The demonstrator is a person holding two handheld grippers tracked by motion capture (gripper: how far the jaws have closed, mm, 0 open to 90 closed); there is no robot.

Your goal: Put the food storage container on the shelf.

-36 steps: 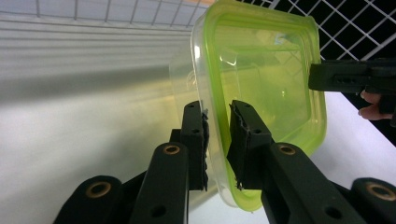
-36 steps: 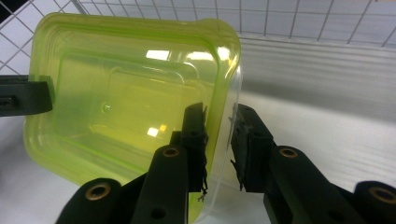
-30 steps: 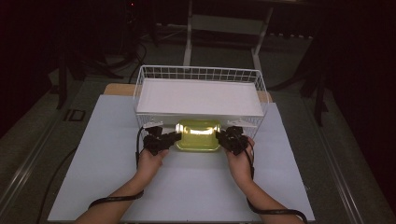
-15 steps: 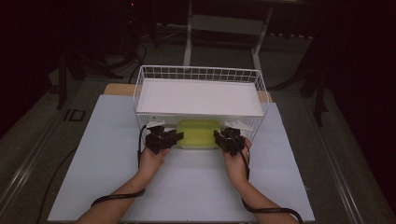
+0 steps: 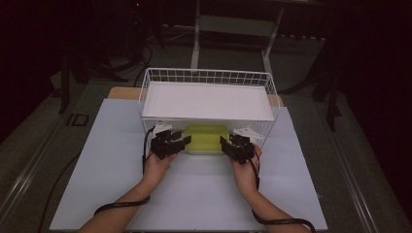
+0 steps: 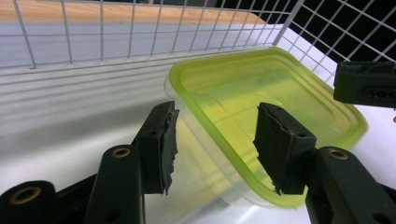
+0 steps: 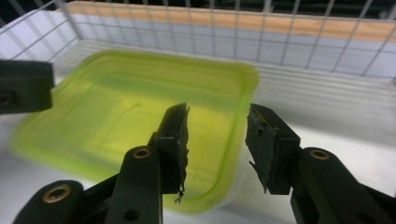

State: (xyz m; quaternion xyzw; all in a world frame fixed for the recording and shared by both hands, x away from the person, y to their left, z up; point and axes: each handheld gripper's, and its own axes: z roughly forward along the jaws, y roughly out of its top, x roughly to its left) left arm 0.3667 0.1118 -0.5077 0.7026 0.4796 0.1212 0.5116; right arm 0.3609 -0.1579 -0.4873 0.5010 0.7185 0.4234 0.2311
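Translucent yellow-green plastic, smooth and glossy, forms the lidded container [image 5: 206,138] you are working on: a shallow rectangle with rounded corners and a raised rim, lying at the near end of the white wire basket [image 5: 209,76], where the grid wall is cut away. Your left hand-held gripper [image 5: 171,143] sits at the container's left end; its jaws have just been opening and now stand part-way apart, the left end's rim between them but the ragged black pads [image 6: 168,142] clear of the plastic. Your right hand-held gripper [image 5: 234,145] mirrors it at the container's right end, its jaws also just opened to a partial gap astride the right rim, gripping nothing. Beyond the container, a flat matte white sheet [image 5: 209,99] lines the basket, which rests on the pale table [image 5: 107,165]
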